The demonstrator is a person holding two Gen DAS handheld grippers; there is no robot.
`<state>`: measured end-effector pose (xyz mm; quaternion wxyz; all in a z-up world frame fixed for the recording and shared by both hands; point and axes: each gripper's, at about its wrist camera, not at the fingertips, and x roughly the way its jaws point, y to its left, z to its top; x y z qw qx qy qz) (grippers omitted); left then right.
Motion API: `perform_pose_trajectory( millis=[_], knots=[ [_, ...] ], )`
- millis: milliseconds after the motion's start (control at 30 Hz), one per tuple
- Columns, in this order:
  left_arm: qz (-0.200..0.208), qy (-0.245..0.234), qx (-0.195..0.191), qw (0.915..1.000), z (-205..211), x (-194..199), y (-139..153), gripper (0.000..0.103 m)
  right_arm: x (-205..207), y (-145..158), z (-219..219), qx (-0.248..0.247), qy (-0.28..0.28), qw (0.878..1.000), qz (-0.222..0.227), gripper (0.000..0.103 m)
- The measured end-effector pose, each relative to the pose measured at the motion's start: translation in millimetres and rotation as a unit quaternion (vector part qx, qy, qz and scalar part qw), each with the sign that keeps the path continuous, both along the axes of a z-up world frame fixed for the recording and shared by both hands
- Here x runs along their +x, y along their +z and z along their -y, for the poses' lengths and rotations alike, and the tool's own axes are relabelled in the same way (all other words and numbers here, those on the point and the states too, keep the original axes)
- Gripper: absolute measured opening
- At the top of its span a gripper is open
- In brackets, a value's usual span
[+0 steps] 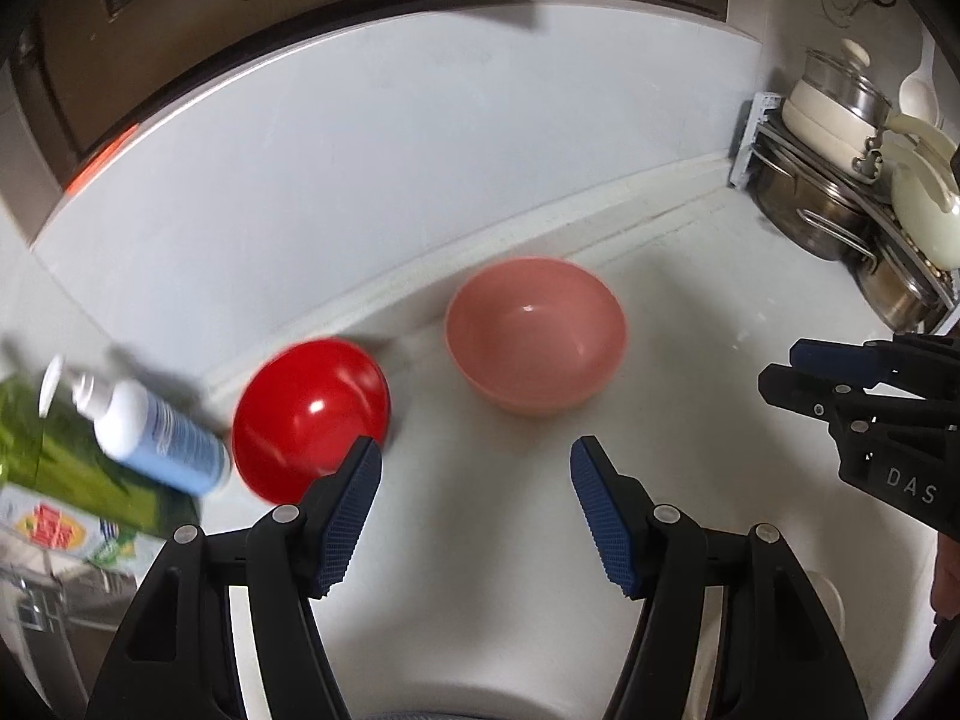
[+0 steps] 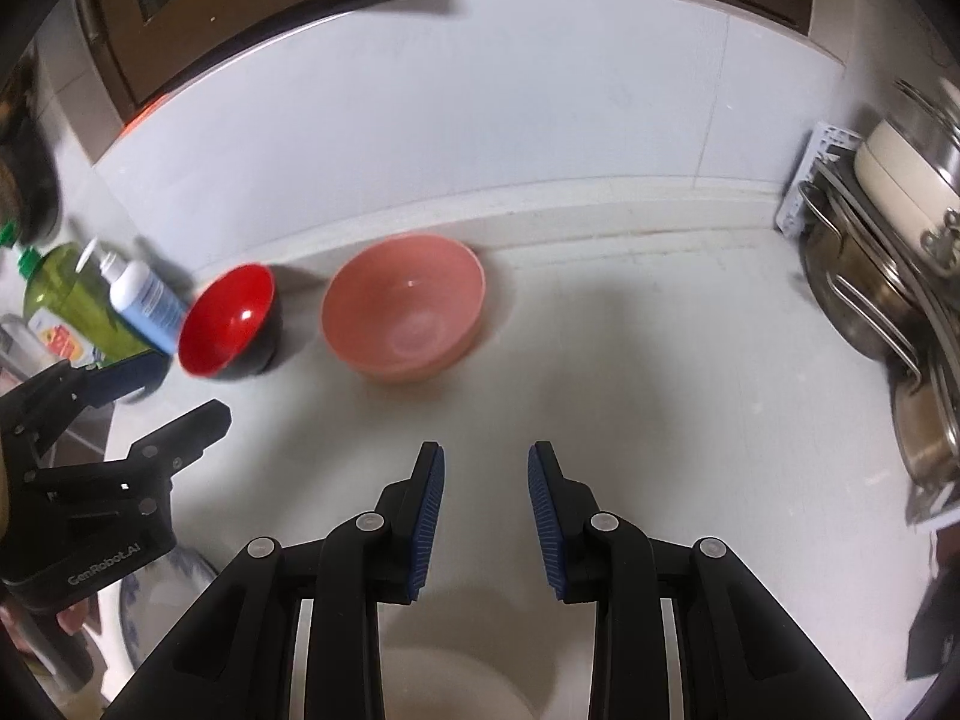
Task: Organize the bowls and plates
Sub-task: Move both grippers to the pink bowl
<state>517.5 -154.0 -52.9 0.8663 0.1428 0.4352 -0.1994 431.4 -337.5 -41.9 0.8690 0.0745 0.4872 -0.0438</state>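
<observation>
White countertop (image 1: 492, 570) runs back to a pale backsplash (image 1: 390, 150), with dark wood cabinet fronts above it. Seen from the left wrist, the pink bowl (image 1: 536, 336) stands upright and empty on the counter at about twelve o'clock, close to the seam where counter meets wall. The red bowl (image 1: 311, 415) sits at ten o'clock, red inside with a black outside (the dark shell shows best from the right wrist), and it appears tipped toward the camera; the two bowls are near each other but apart. Just beside the red bowl, at nine o'clock, a white and blue bottle (image 1: 150, 432) leans in front of a green bottle (image 1: 48, 450).

At two o'clock a rack (image 1: 840, 180) holds stacked steel pots and cream lidded pans against the wall.

The left gripper (image 1: 476, 462) hangs over bare counter with its blue-padded fingers spread wide, holding nothing; the left finger overlaps the red bowl's near rim in this view, though contact cannot be judged. The right gripper (image 2: 486, 459) also has its fingers apart and empty, the gap narrower, aimed at open counter short of the pink bowl (image 2: 403, 307). From the right wrist, a blue-patterned plate (image 2: 162, 600) peeks out at eight o'clock under the left gripper's body, and a pale rounded dish (image 2: 444, 684) shows at six o'clock.
</observation>
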Motion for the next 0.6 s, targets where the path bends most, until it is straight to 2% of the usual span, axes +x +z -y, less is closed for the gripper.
perform_pose_trajectory(
  millis=[267, 600],
  knots=[
    [0.002, -0.012, -0.004, 0.9999, 6, 46, -14, 0.065, 40, -8, 2, 0.008, -0.005, 1.000, -0.006, 0.030],
    [-0.020, -0.012, 0.014, 0.9996, 24, 99, -48, 0.064, 86, -39, 11, 0.043, -0.031, 0.998, -0.022, 0.030]
  ],
)
